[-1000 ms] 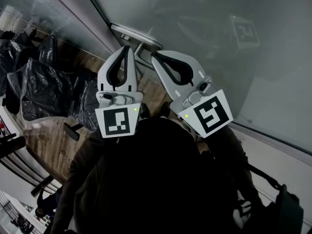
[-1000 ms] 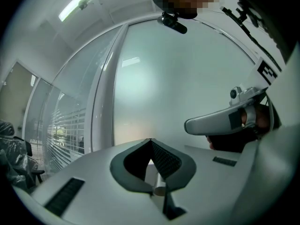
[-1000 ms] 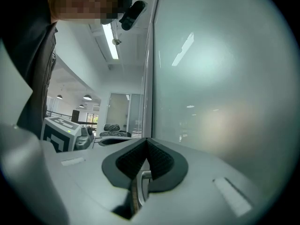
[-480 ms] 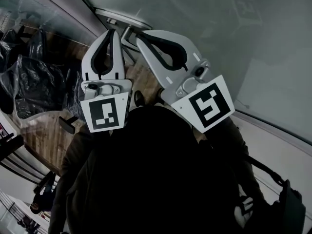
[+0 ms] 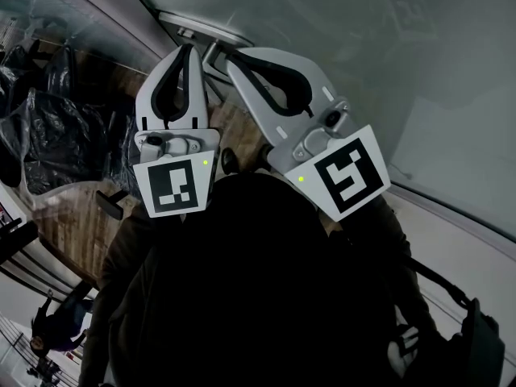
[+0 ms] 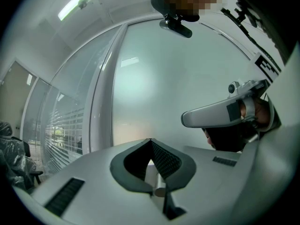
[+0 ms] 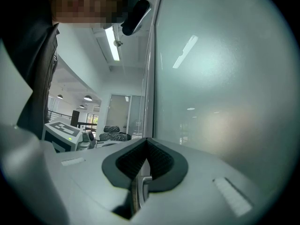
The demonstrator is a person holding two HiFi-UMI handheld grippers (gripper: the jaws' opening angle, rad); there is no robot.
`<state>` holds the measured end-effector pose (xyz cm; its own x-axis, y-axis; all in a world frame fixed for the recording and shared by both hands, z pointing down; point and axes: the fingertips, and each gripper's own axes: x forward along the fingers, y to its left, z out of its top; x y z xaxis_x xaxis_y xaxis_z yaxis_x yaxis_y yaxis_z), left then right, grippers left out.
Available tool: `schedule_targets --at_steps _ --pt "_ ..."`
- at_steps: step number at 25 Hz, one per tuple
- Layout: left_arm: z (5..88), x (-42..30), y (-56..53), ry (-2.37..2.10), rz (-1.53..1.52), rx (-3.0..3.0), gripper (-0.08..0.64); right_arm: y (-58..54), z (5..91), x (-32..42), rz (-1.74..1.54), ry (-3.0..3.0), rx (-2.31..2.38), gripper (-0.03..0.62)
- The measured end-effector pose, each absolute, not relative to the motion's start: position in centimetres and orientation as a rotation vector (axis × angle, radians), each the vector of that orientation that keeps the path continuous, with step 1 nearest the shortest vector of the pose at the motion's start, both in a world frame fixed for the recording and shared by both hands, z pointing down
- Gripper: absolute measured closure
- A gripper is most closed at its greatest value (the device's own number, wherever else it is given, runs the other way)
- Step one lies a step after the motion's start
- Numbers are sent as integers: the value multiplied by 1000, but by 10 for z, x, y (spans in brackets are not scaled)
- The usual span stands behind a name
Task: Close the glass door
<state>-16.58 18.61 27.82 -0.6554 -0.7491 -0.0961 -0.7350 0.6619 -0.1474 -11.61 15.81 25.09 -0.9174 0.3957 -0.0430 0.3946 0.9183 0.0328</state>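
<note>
We see the door as the frosted pane running up and right of the handle. In the right gripper view its free edge shows near the handle with open room beyond, so we judge it not shut yet.

The left tool has its jaws together at the tips and clamps nothing; the tips sit just below the handle. The right tool has its jaws together too, tips just right of the handle's stem. A bit of metal, likely the handle, shows through the gap behind each pair of tips. We cannot tell whether it touches them.

Wrapped chairs sit well left of the handle on the wood floor.

Step in hand, we think: move the door by the handle with the tools shut. To do it well:
- Put the tips on the handle, not on the bare glass beside it, where they likely slide.
- Press level and square, both tools together.
- Ease off as the edge nears the frame so it doesn't slam.
</note>
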Motion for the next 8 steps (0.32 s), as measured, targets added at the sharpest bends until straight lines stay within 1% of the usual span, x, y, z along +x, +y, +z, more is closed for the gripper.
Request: schedule_targets --at_steps 8 --pt "278 -169 184 2733 -146 -1219 563 158 250 -119 30 3028 628 592"
